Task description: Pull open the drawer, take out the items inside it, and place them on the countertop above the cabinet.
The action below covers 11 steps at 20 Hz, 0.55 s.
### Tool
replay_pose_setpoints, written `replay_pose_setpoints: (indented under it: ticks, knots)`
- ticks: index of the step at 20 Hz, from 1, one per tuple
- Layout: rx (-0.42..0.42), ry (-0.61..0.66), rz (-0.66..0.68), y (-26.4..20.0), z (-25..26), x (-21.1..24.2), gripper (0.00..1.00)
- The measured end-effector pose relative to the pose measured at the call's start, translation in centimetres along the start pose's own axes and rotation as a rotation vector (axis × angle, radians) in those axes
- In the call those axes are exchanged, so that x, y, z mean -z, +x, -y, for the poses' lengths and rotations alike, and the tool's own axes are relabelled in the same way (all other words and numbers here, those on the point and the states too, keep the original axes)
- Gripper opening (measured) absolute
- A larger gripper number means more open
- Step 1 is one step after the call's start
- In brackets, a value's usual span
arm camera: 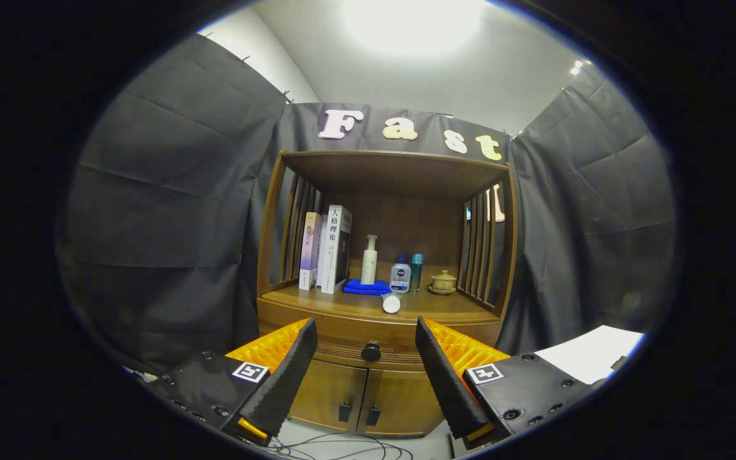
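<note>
while the drawer sits shut, the gripper waits spread before its knob

as it fills the middle of the booth, the cabinet (381, 358) comes first: a wooden unit with an open shelf bay above and two small doors (361, 399) at the bottom. between them runs the drawer (342, 335), flush with the front, so its contents are hidden. that fits a stage before it is pulled or one after it was pushed back; i cannot tell which.

on the countertop (457, 310) above it stand two books (329, 249) leaning at the left slats, a blue cloth (365, 287) under a pump bottle (369, 259), a squat bottle (400, 276), a teal bottle (417, 271) and a lidded cup (443, 281). a small tube (391, 302) lies on its side near the front edge, perhaps from the drawer.

the gripper (366, 342) has its fingers wide apart, holding nothing, lined up either side of the round knob (370, 351), which sits beyond them, likely so they can close on it squarely. cables (342, 447) trail on the floor below.
</note>
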<state>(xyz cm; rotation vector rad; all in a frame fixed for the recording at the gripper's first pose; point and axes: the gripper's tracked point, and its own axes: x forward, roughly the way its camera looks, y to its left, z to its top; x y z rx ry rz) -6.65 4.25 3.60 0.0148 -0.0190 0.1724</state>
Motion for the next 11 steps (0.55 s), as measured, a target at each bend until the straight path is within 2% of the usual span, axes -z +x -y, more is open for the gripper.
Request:
replay_pose_setpoints:
  ticks: [11]
  knots:
    - [-0.001,-0.012,0.004,0.06,-0.04,0.05,0.97]
